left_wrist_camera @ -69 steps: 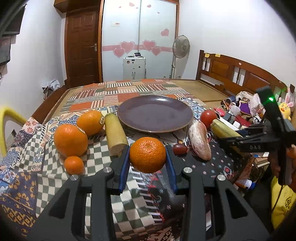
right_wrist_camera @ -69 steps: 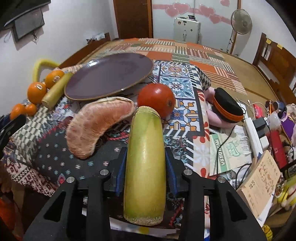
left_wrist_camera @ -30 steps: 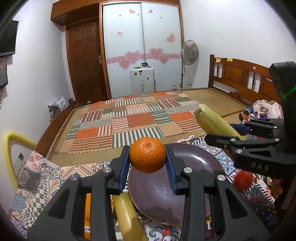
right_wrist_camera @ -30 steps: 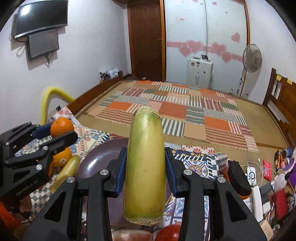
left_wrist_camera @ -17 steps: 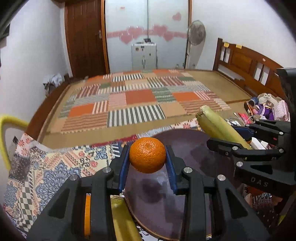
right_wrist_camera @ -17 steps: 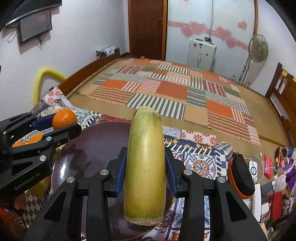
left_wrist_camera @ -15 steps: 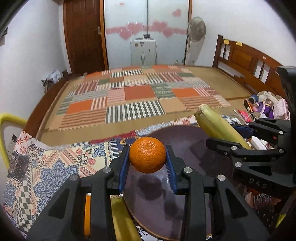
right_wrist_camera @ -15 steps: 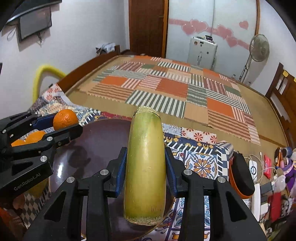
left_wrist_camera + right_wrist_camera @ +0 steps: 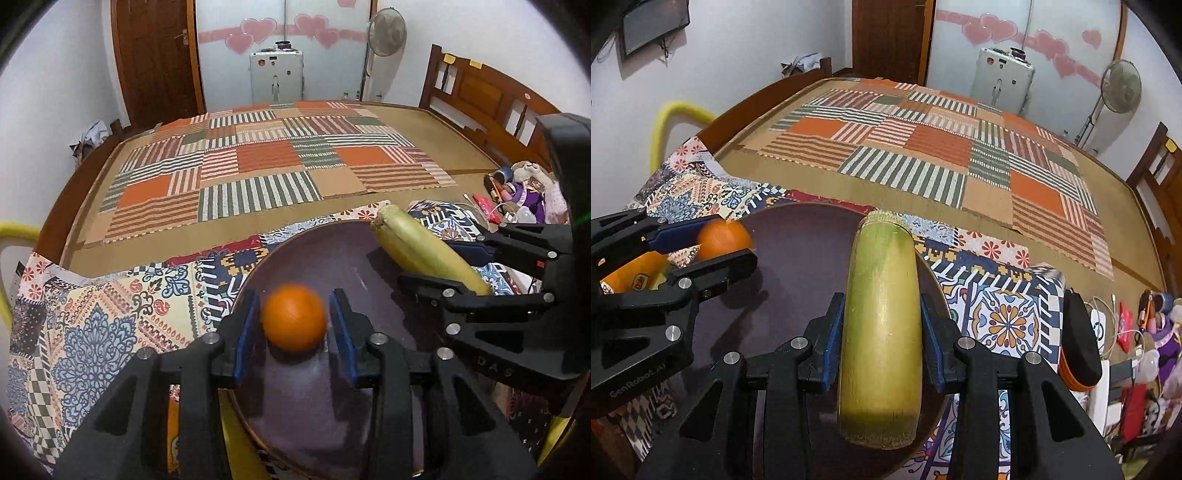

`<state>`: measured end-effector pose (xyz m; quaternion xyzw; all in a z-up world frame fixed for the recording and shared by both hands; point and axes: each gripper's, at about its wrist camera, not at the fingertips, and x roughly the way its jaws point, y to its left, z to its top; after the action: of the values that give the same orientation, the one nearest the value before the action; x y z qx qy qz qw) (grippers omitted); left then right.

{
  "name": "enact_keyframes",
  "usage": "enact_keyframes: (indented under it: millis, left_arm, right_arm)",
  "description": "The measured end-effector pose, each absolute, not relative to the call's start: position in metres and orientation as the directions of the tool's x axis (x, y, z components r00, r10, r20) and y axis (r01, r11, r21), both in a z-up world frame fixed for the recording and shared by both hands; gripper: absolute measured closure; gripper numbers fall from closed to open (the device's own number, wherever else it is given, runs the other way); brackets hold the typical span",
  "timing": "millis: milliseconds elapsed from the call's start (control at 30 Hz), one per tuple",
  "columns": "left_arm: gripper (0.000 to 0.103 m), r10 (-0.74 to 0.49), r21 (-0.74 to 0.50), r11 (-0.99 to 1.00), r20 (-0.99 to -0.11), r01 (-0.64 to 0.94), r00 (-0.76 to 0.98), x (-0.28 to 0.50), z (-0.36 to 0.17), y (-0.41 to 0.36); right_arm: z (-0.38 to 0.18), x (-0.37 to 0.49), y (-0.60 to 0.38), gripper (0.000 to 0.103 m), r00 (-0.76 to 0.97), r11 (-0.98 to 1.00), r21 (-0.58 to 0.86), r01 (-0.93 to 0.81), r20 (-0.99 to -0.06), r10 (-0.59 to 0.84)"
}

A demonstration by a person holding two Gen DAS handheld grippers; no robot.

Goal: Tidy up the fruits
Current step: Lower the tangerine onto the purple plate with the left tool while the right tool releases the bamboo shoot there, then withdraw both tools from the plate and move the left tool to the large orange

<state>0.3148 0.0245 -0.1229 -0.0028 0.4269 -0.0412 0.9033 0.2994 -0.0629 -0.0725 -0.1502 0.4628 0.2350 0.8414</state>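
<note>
Hovering over dark plate [image 9: 332, 258]: left gripper [image 9: 294, 326], jaws just opened and standing apart, blue pads clear of blurred orange [image 9: 294, 322] between them, fruit low over the plate surface. To its right, right gripper [image 9: 881, 332] clamped on yellow-green cane section [image 9: 881, 321], lengthwise between the pads, far end reaching the plate's far rim. Behind and left of left gripper, partly hidden: another orange [image 9: 631, 273] on patterned cloth [image 9: 110, 306]. Contact between blurred orange and plate not determinable.
</note>
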Motion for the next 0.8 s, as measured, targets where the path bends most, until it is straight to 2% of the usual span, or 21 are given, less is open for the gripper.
enact_keyframes:
  millis: [33, 100, 300, 467, 800]
  left_arm:
    - [0.051, -0.086, -0.052, 0.996, -0.769, 0.073, 0.634, 0.315, -0.122, 0.025]
    - [0.048, -0.089, -0.065, 0.996, -0.759, 0.061, 0.645, 0.315, -0.118, 0.027]
    - [0.048, -0.072, -0.048, 0.997, -0.736, 0.054, 0.673, 0.307, -0.108, 0.028]
    - [0.047, -0.055, -0.033, 0.998, -0.710, 0.045, 0.702, 0.293, -0.096, 0.031]
    - [0.044, -0.012, -0.023, 1.000, -0.620, -0.002, 0.785, 0.233, -0.049, 0.050]
  right_arm:
    - [-0.073, 0.299, -0.062, 0.068, 0.460, 0.844, -0.036, -0.535, -0.850, 0.255]
    - [-0.073, 0.299, -0.062, 0.068, 0.460, 0.845, -0.034, -0.534, -0.850, 0.257]
    - [-0.073, 0.297, -0.061, 0.067, 0.466, 0.849, -0.038, -0.527, -0.848, 0.252]
    - [-0.056, 0.286, -0.062, 0.060, 0.510, 0.847, -0.049, -0.530, -0.816, 0.272]
    - [-0.017, 0.249, -0.065, 0.060, 0.594, 0.844, -0.073, -0.531, -0.743, 0.309]
